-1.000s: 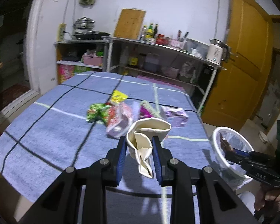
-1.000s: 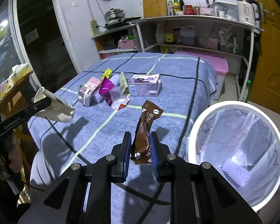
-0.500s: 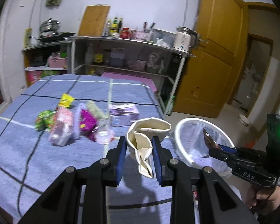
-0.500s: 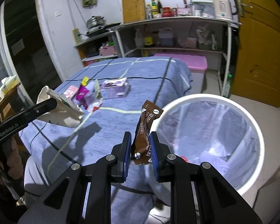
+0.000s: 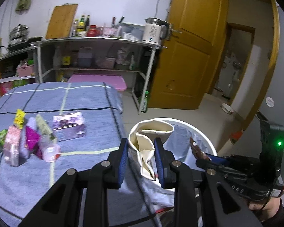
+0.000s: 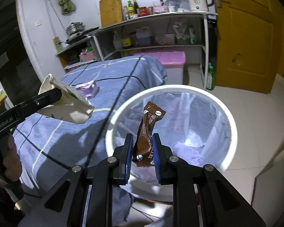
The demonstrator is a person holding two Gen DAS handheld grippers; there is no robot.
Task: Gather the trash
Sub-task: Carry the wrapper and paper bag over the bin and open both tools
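Note:
My left gripper [image 5: 140, 143] is shut on a crushed cream paper cup [image 5: 146, 141], held at the near rim of the white trash bin [image 5: 208, 141]. The cup also shows in the right wrist view [image 6: 66, 102]. My right gripper [image 6: 142, 138] is shut on a brown coffee sachet [image 6: 148, 134], held over the bin's opening [image 6: 232, 132]. The sachet shows in the left wrist view [image 5: 196, 148]. Several wrappers [image 5: 30, 138] and a purple box [image 5: 69, 126] lie on the blue checked table [image 5: 85, 98].
The bin has a clear liner and stands on the tiled floor beside the table's right edge. A metal shelf unit [image 5: 96, 56] with bottles and a kettle [image 5: 152, 31] stands behind. A pink lidded box [image 6: 161, 58] and a yellow door [image 5: 191, 53] are beyond.
Both grippers have swung right from over the table toward the bin. The cup now sits at the bin's rim and the sachet is over its opening. Both grips are unchanged.

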